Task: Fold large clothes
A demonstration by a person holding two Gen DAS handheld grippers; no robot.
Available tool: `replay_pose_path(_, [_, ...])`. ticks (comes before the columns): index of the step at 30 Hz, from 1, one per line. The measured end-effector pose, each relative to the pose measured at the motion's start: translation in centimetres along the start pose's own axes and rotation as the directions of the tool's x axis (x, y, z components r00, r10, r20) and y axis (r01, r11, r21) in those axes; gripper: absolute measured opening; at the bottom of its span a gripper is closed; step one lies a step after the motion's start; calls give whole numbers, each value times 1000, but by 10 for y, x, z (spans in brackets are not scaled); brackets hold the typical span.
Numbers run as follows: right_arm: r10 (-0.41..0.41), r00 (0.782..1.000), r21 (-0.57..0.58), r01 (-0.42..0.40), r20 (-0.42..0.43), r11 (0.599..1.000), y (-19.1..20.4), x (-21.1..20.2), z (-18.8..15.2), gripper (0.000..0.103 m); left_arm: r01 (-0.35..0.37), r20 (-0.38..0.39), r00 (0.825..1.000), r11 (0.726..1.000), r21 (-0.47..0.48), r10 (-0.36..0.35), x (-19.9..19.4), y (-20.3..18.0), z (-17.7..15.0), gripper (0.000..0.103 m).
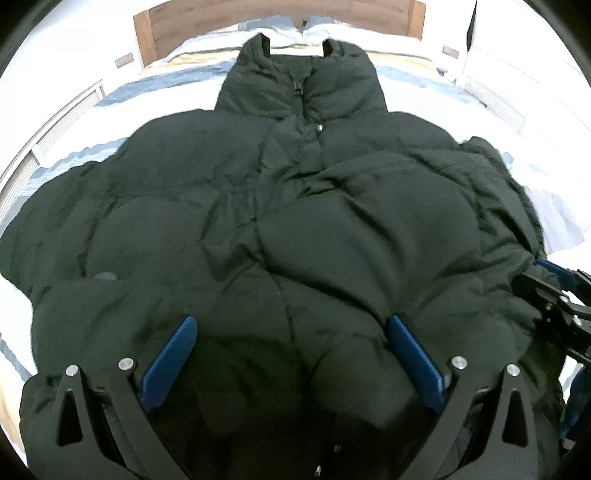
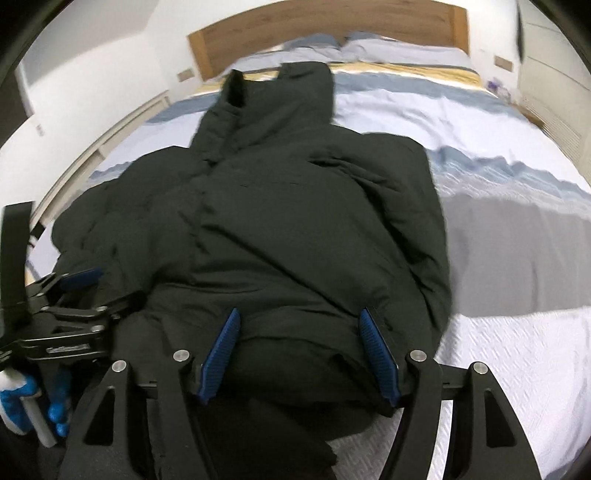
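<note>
Two hand-held black grippers with blue ribbed finger pads press low over the hem of one dark green quilted puffer jacket [image 1: 295, 206], both aimed along the garment toward its collar. The left gripper [image 1: 291, 332] stands with its jaws spread wide, a bulge of hem padding swelling up between the pads, neither pad visibly pinching it. The right gripper [image 2: 299, 332] sits beside it at the jacket's right hem corner, jaws likewise wide apart and straddling a roll of fabric; whether the pads touch the cloth cannot be told. In the right wrist view a blue-and-white gloved hand [image 2: 22, 402] shows behind the left tool. The single jacket lies front up on a bed with a white, blue and yellow striped cover [image 2: 480, 122], long axis running from the near hem away to the upright collar [image 1: 295, 55]. Two pale pillows [image 2: 354, 44] rest against one wooden headboard [image 2: 332, 22] beyond.
</note>
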State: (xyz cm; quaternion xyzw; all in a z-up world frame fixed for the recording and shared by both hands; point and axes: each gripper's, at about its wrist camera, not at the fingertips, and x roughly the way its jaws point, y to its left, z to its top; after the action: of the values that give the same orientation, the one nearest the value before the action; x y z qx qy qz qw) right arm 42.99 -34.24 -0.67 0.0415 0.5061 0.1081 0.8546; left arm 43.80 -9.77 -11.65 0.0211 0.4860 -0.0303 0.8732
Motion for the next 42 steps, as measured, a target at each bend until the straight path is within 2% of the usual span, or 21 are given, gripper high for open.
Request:
replay_pose_path(8, [-63, 997, 10, 63, 35, 998, 20, -42, -13, 65, -36, 118, 992, 999, 0, 35, -73, 22, -35, 103])
replay_pose_path(22, [7, 999, 5, -8, 53, 1000, 106, -131, -93, 66, -64, 188, 980, 997, -48, 72, -204, 99, -126, 103])
replay_pose_path(29, [7, 997, 23, -9, 78, 1000, 138, -182, -126, 66, -28, 208, 977, 994, -102, 49, -266, 153, -171, 103])
replay_pose_path(35, [-20, 992, 35, 16, 124, 999, 161, -220, -140, 68, 16, 234, 972, 983, -185, 28, -300, 209, -207, 103])
replay_pose_path(42, [-59, 987, 20, 56, 151, 998, 179, -237, -156, 70, -13, 224, 972, 966, -258, 73, -305, 279, -235, 103])
